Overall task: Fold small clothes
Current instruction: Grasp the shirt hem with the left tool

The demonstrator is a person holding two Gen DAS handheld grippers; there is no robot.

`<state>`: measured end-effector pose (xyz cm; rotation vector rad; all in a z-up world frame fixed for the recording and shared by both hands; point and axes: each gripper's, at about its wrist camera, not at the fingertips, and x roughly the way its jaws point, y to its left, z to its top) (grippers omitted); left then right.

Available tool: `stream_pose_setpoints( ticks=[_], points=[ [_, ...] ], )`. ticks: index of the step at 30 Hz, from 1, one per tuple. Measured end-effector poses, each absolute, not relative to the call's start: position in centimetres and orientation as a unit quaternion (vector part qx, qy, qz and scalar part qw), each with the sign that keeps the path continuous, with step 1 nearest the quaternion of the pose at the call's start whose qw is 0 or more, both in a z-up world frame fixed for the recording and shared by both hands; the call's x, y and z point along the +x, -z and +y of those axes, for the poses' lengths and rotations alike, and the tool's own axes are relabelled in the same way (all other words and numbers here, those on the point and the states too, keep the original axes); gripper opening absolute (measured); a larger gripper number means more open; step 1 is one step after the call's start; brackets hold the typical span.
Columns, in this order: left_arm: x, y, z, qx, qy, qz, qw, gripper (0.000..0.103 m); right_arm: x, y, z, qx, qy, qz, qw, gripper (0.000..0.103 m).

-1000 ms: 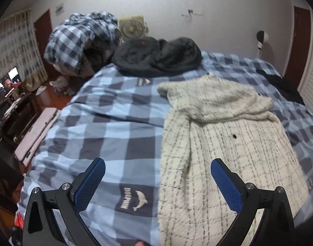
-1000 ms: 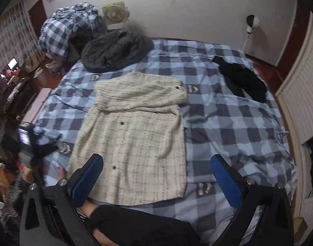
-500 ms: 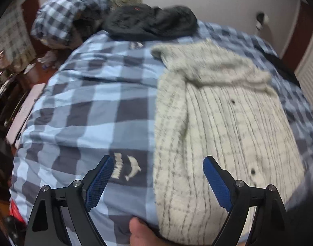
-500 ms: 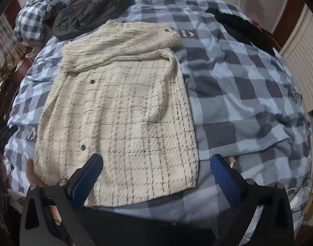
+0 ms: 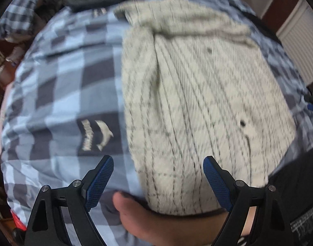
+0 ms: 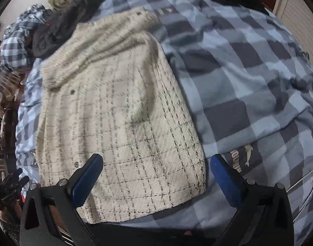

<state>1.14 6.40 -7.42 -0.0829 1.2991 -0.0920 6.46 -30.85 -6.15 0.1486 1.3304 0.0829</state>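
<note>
Nearest, left gripper (image 5: 157,164) low over the near hem, jaws wide after narrowing a little just now, straddling the left edge of the cream checked jacket (image 5: 197,94) without pressing it; a bare hand (image 5: 148,219) below, against the hem. Right gripper (image 6: 156,163) likewise spread wide, pointing steeply down, its pads either side of the jacket's near right corner, nothing gripped. Jacket flat on the blue checked bed cover (image 6: 248,82), sleeves folded across the top, buttons up. Beyond, a dark garment (image 6: 62,24) and a checked bundle (image 6: 17,43) at the far end
</note>
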Motion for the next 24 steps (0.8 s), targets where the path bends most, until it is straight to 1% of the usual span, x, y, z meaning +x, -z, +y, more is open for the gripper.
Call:
stream_pose_setpoints(
  ticks=[9, 17, 21, 24],
  points=[
    [1.5, 12.5, 7.1, -0.062, 0.049, 0.699, 0.711, 0.090, 8.1, 9.4, -32.2, 0.081, -0.035, 0.686, 0.722, 0.102],
    [1.8, 16.0, 4.1, -0.011, 0.062, 0.737, 0.673, 0.090, 8.1, 9.9, -33.4, 0.086, -0.046, 0.712, 0.695, 0.102],
    [1.5, 17.4, 3.2, 0.008, 0.057, 0.747, 0.662, 0.090, 8.5, 9.3, -36.0, 0.094, -0.020, 0.706, 0.702, 0.102],
    [1.6, 18.1, 3.3, -0.004, 0.057, 0.750, 0.659, 0.090, 8.5, 11.2, -36.9, 0.064, -0.015, 0.742, 0.668, 0.102]
  ],
)
